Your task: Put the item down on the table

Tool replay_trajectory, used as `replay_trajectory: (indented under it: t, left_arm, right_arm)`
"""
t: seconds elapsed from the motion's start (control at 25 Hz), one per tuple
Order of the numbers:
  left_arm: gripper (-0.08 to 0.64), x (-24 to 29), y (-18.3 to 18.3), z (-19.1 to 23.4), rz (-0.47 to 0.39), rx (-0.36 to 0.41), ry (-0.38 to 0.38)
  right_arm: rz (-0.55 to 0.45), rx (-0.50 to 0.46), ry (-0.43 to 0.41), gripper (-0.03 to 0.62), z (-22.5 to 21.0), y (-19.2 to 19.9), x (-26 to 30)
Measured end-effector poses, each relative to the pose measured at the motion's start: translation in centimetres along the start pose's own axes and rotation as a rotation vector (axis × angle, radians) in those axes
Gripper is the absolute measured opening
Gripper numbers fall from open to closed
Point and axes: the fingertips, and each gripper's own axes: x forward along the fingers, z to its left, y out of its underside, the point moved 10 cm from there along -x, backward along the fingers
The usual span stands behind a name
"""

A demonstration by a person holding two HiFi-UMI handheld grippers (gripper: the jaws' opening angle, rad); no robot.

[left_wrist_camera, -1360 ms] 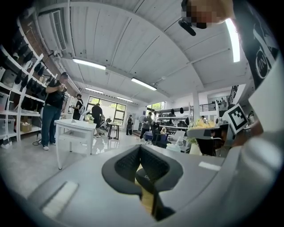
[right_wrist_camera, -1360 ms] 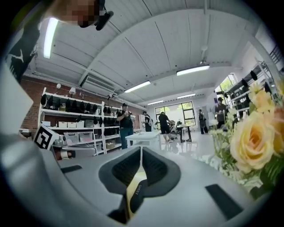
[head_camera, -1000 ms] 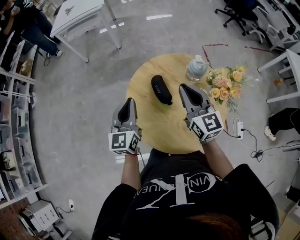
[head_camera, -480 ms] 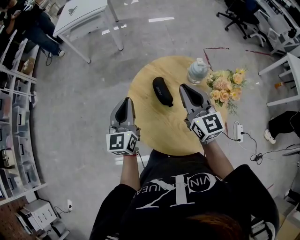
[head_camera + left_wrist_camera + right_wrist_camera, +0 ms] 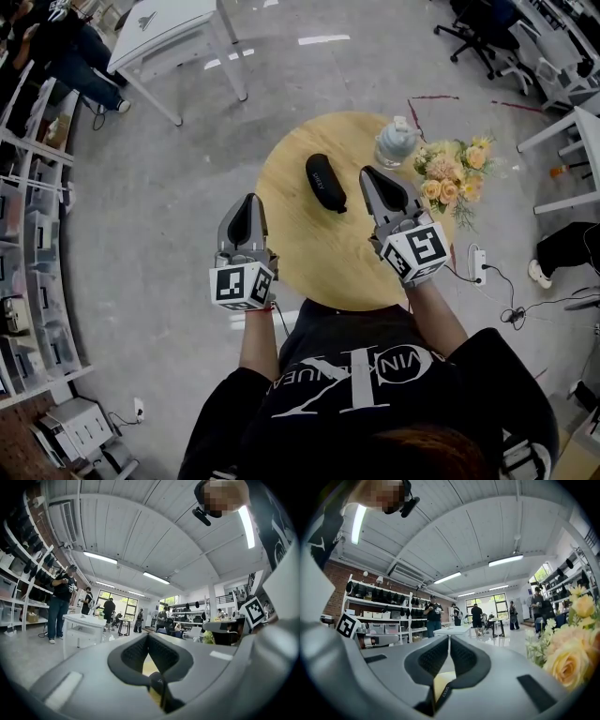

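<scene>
A: Where's the round wooden bench [image 5: 309, 253]?
B: Centre of the head view.
A: And the grippers?
B: The left gripper [image 5: 247, 202] is over the bench's left rim, the right gripper [image 5: 367, 174] right of centre. Both have their jaws pressed together and hold nothing.
A: The item?
B: The black case [image 5: 325, 182] lies flat on the bench's upper middle, just left of the right gripper and not touching it.

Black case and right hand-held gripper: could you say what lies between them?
Only bare wooden table separates the black case and right hand-held gripper, per the head view.
</scene>
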Motion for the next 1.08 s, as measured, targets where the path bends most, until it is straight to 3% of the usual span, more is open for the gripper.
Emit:
replay_trajectory:
  t: [1.08]
  left_arm:
    - [0.011, 1.1, -0.5, 0.5, -0.027, 0.003, -0.002]
  right_arm:
    - [0.020, 0.021, 0.008, 0.025, -0.6, 0.7, 0.6]
